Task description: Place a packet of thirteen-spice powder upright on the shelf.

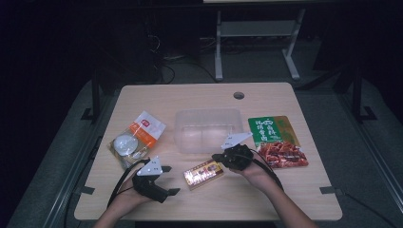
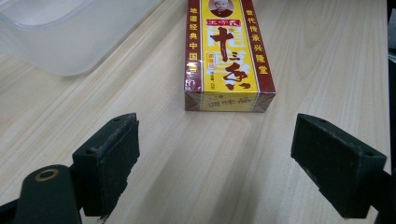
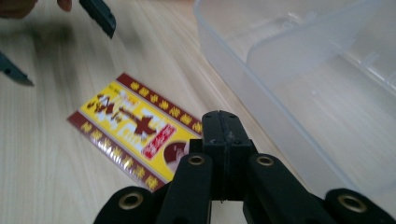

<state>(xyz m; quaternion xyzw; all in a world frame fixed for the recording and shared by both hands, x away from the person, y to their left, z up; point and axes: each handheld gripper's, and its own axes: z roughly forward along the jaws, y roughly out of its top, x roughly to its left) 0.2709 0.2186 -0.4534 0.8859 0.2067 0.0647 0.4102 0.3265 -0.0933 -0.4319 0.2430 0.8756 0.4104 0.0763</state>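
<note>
Table [image 1: 285, 199] of light wood takes the middle of the high view, dark floor all round it. At the left of the tabletop lies a white-and-orange pouch [image 1: 138, 138] with a round pale disc showing through its clear part. Below it, lower left of the frame, sits the left gripper [image 1: 167, 180], jaws spread wide with nothing between them; in the left gripper view both black pads [image 2: 112, 161] stand far apart over bare wood, aimed at the short end of the box. Centre, just below the middle of the frame, lies the yellow-and-maroon box [image 1: 203, 174], flat on the table, tilted, label up (Chinese lettering, a small portrait at one end); in the left gripper view the box [image 2: 226, 60] fills the upper middle. Behind it, upper centre, stands a clear plastic container [image 1: 208, 130], near the box but apart from it. Right of the box, the right gripper [image 1: 216, 157] hangs close over the box's right end; the right gripper view shows its jaws pressed fully together, holding nothing, the box [image 3: 135, 135] lying just beyond the tips (touching or not, cannot tell). Far right lies a green-and-red food packet [image 1: 278, 141], flat.
</note>
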